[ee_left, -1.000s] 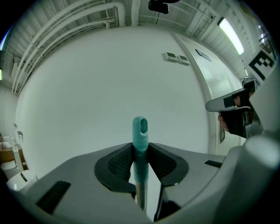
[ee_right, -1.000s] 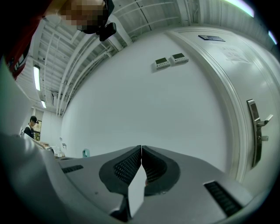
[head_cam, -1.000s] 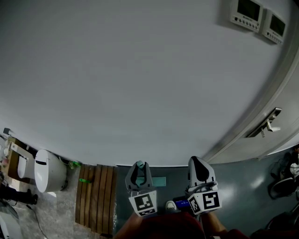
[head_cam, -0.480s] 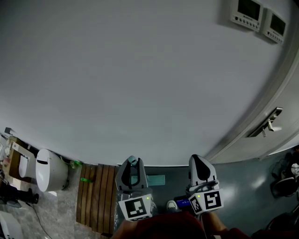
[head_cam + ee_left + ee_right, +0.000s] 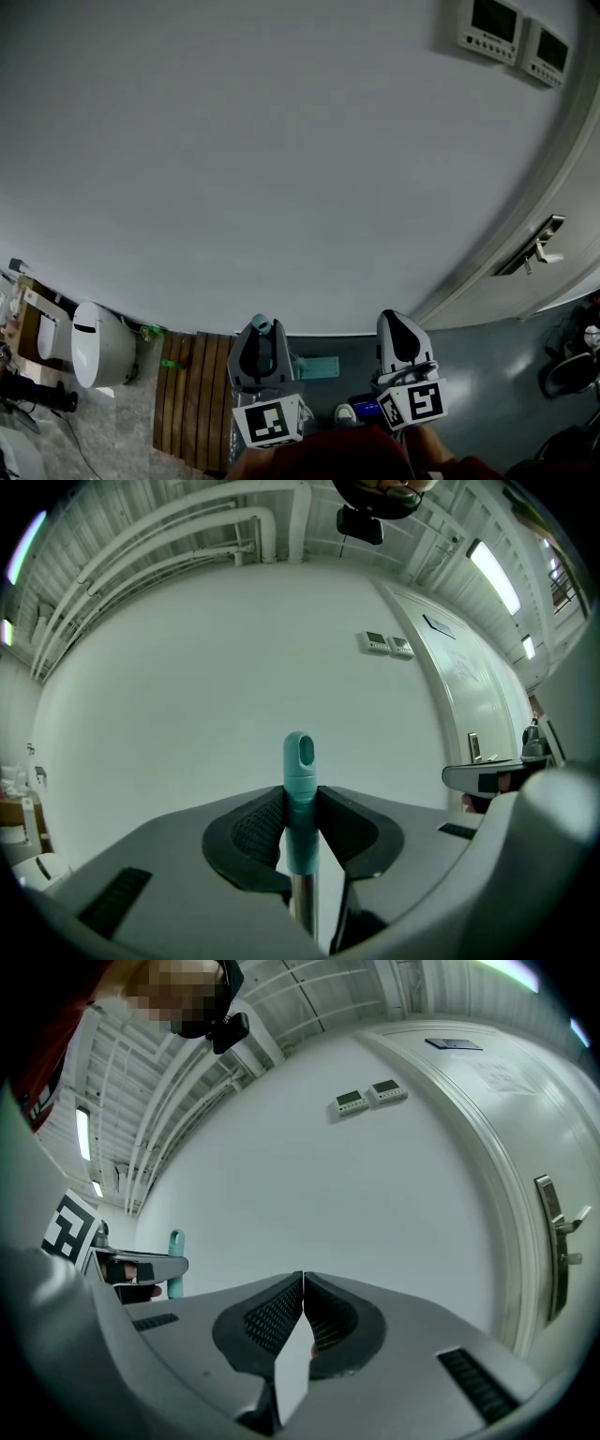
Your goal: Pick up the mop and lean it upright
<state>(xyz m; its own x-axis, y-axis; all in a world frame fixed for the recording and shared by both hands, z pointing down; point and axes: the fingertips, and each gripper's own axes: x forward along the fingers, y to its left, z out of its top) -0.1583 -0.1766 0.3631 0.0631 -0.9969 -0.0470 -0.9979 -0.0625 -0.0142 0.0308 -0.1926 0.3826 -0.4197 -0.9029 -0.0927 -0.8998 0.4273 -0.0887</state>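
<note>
The mop stands upright in front of the white wall. Its teal handle cap (image 5: 299, 789) and silver shaft (image 5: 302, 902) sit between the pads of my left gripper (image 5: 300, 810), which is shut on the handle just below the cap. In the head view the cap (image 5: 262, 324) sticks up above the left gripper (image 5: 261, 343), and the teal mop head (image 5: 315, 366) lies on the floor beyond it. My right gripper (image 5: 398, 336) is held level to the right, its jaws (image 5: 303, 1283) shut with nothing between them. From there the mop handle (image 5: 175, 1262) shows at the left.
A plain white wall fills the front. On the right are a curved door with a lever handle (image 5: 539, 247) and two wall control panels (image 5: 511, 33). A wooden slat mat (image 5: 192, 394) and a white bin (image 5: 98, 345) stand at the lower left; dark objects (image 5: 570, 364) lie far right.
My left gripper has risen with the mop handle and now sits a little further left and closer to me in the head view. The right gripper has stayed put.
</note>
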